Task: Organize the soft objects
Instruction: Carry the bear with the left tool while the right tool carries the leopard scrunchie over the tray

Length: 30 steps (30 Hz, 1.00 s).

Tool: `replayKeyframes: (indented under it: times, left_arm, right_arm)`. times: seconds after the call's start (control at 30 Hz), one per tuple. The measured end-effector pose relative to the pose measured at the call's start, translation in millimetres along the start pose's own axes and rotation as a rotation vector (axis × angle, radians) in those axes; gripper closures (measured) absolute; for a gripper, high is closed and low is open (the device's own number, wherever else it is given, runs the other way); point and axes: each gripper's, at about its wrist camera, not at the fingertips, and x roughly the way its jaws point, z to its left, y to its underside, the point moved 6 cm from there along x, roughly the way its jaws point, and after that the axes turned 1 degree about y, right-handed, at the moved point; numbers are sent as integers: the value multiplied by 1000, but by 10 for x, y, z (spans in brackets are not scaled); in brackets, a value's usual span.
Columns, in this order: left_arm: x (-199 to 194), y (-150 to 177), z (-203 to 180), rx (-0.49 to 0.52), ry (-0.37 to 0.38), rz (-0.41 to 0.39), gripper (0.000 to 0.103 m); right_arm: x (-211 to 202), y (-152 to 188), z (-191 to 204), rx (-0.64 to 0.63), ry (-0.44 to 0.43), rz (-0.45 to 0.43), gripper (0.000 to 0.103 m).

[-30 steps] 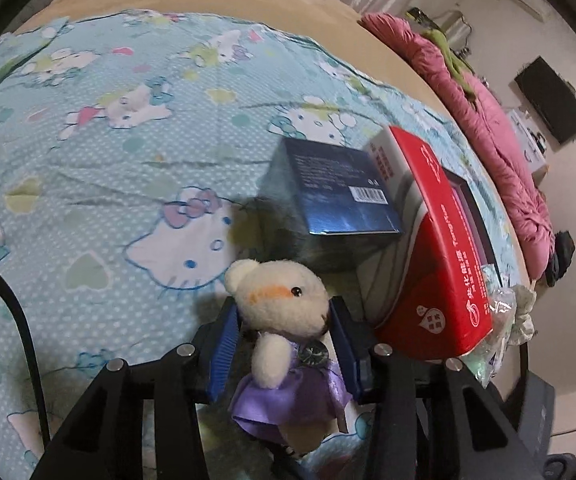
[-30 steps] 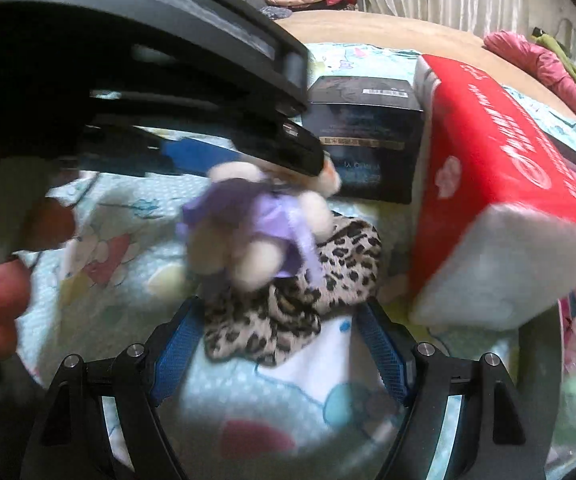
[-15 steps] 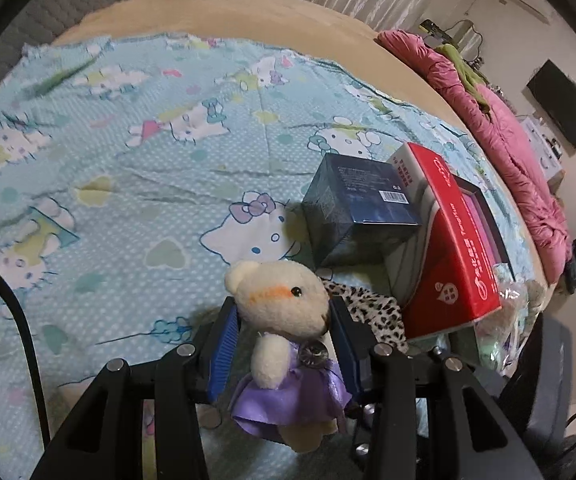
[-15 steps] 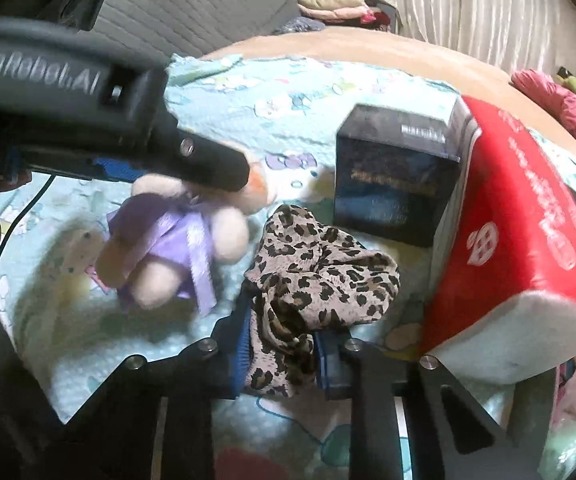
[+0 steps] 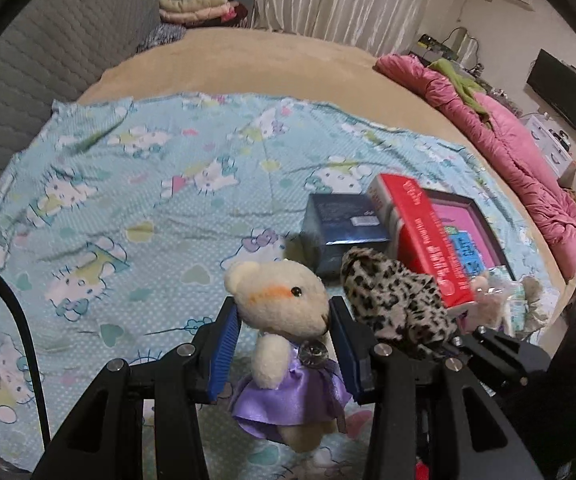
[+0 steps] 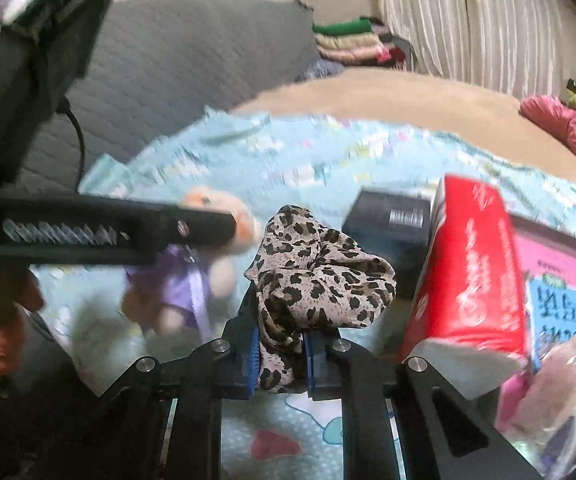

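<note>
The plush bear [image 5: 284,304], cream-coloured with a purple satin dress, is clamped by its head between the blue pads of the left gripper [image 5: 284,344], its body hanging below the jaws clear of the cat-print sheet [image 5: 128,200]. Just beside it, the leopard-print scrunchie [image 6: 316,280] is pinched at its lower folds in the right gripper [image 6: 280,356], whose jaws are closing on the fabric; most of the scrunchie billows above the pads. Both soft items are off the sheet, near its edge closest to the cameras. Beyond them a dark blue box [image 5: 344,232], a red tissue pack [image 5: 424,240] and a pink-faced book [image 5: 468,232] stand together toward the sheet's right edge. Step in hand, as judged: lift and carry of both soft objects. The next move calls for a destination, which is not identifiable here, and for transport with steady grip, since the scrunchie is held by a thin fold and could slip.
</note>
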Motion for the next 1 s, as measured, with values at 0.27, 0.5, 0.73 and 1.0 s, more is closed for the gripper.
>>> replayKeyframes:
  times: [0.27,0.5,0.73,1.0]
  left_arm:
    - [-322,-111,-284,25,22,-58,58]
    - [-395,-113,-901,82,101,-62,58]
    - [-255,-104,-1628,174,173,-29,58]
    - [166,-69,-2329,237,228,55,58]
  right_arm:
    - [-698,-169,-83,13,38,-106,86]
    - [-1215,-68,-559,97,117,-154,86]
    - [-1674,85,-1262,193,243,-197,86]
    - [-1889,328,-1868,284,284,-196,86]
